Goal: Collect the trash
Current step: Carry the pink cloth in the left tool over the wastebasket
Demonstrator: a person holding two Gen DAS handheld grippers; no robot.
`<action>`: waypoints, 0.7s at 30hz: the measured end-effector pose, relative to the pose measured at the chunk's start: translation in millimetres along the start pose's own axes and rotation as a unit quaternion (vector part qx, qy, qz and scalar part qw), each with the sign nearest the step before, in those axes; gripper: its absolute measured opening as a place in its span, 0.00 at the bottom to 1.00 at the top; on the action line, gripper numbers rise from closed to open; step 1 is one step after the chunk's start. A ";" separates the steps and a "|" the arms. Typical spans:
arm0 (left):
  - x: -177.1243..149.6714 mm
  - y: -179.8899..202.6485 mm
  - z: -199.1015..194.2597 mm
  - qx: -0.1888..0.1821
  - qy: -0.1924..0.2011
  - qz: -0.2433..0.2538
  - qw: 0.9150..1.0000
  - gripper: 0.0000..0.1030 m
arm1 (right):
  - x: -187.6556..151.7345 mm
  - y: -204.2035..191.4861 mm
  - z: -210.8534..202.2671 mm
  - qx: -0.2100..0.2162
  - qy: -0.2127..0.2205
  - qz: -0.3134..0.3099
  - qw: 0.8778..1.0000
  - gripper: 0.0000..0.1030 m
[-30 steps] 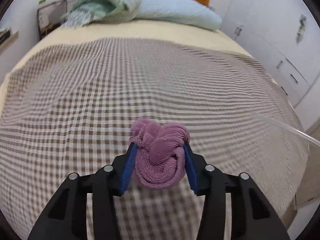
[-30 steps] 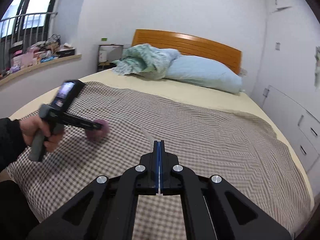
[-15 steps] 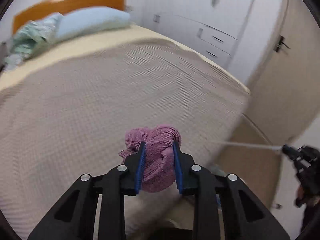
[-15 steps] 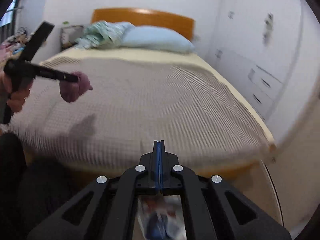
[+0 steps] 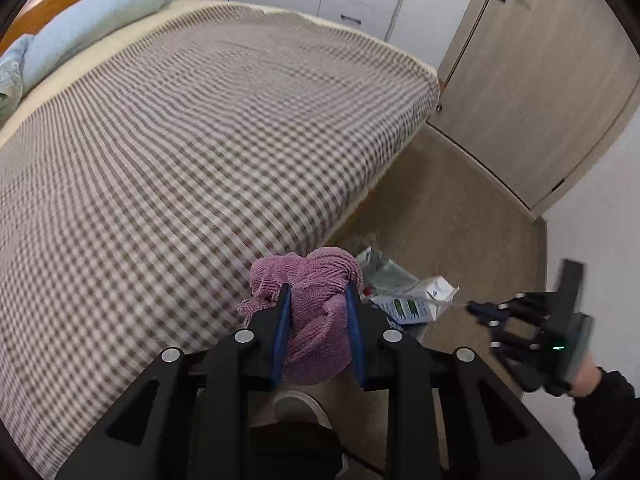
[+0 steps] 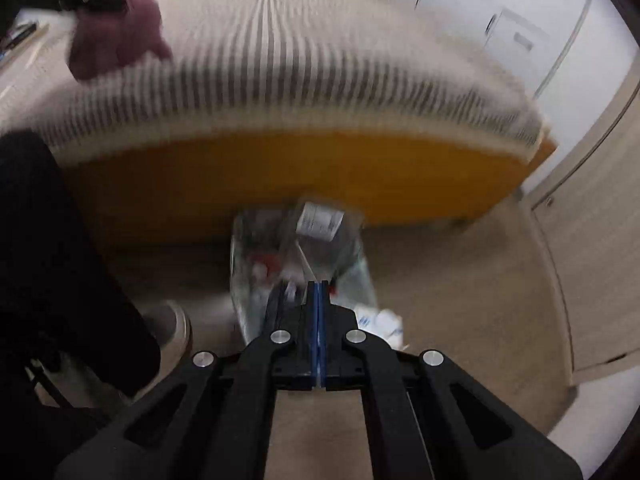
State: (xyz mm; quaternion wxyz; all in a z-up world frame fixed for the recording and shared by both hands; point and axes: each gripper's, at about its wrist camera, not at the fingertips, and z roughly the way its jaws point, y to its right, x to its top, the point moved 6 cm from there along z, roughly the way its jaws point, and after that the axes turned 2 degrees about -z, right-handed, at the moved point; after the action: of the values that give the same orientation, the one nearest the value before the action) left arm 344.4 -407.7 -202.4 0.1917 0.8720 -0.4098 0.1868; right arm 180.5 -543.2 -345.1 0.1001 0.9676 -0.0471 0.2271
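A crumpled mauve terry cloth (image 5: 316,312) is clamped in the narrowly set left gripper (image 5: 316,320) at the checked bed's (image 5: 200,120) edge; the right gripper (image 6: 318,320) (jaws fully together) is pinched on a clear plastic trash bag (image 6: 256,280) on the floor.

The left gripper (image 5: 316,300) clamps a balled-up purple cloth (image 5: 310,304) between its blue pads, poised over the corner of a bed covered in a brown checked blanket (image 5: 192,128). Beyond it, on the wood floor (image 5: 452,208), lie a clear plastic bag (image 5: 384,270) and a white carton (image 5: 416,300). At right, a hand (image 5: 586,376) holds the right gripper (image 5: 478,310) near a closed door (image 5: 536,76).
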 end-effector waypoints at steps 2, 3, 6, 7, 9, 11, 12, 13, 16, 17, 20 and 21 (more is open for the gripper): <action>-2.7 5.1 11.2 0.007 -0.011 0.008 1.000 0.23 | -13.5 -1.0 16.4 0.020 -0.016 0.015 1.000 0.00; -3.0 8.4 16.5 0.008 -0.015 0.009 1.000 0.23 | -19.5 -2.5 26.5 0.030 -0.025 0.022 0.999 0.00; -7.1 12.7 30.8 0.007 -0.033 0.008 0.999 0.23 | -29.8 -9.2 50.6 0.044 -0.044 0.025 0.998 0.00; -6.1 13.2 37.6 0.009 -0.039 0.009 0.999 0.23 | -32.1 -11.5 56.9 0.051 -0.048 0.028 0.997 0.00; -5.2 13.7 48.4 0.012 -0.049 0.012 0.999 0.23 | -35.8 -17.3 64.2 0.060 -0.055 0.031 0.996 0.00; -6.6 14.9 55.9 0.008 -0.054 0.011 0.998 0.23 | -38.8 -22.4 70.0 0.071 -0.066 0.027 0.995 0.00; -6.6 16.6 59.9 0.008 -0.058 0.011 0.998 0.23 | -40.0 -24.8 71.3 0.071 -0.070 0.021 0.995 0.00; -6.3 18.3 62.9 0.009 -0.059 0.012 0.998 0.23 | -40.0 -26.3 68.8 0.074 -0.071 0.016 0.995 0.00; -3.2 25.1 70.1 0.007 -0.061 0.016 0.998 0.23 | -37.5 -28.4 48.1 0.082 -0.061 0.013 0.995 0.00; -2.3 27.8 72.7 0.005 -0.062 0.018 0.998 0.23 | -36.3 -30.3 40.1 0.090 -0.056 0.010 0.994 0.00; -0.3 31.2 83.9 0.002 -0.067 0.021 0.998 0.23 | -35.6 -36.8 30.4 0.101 -0.050 -0.003 0.994 0.00; -0.3 32.8 86.6 0.001 -0.068 0.020 0.997 0.23 | -36.9 -38.2 33.0 0.104 -0.053 -0.003 0.993 0.00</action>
State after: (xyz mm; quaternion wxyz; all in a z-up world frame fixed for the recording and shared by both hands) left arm 333.0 -469.1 -270.7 0.1589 0.8743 -0.4393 0.1316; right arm 166.9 -511.3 -397.1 -0.0026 0.9835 -0.0255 0.1789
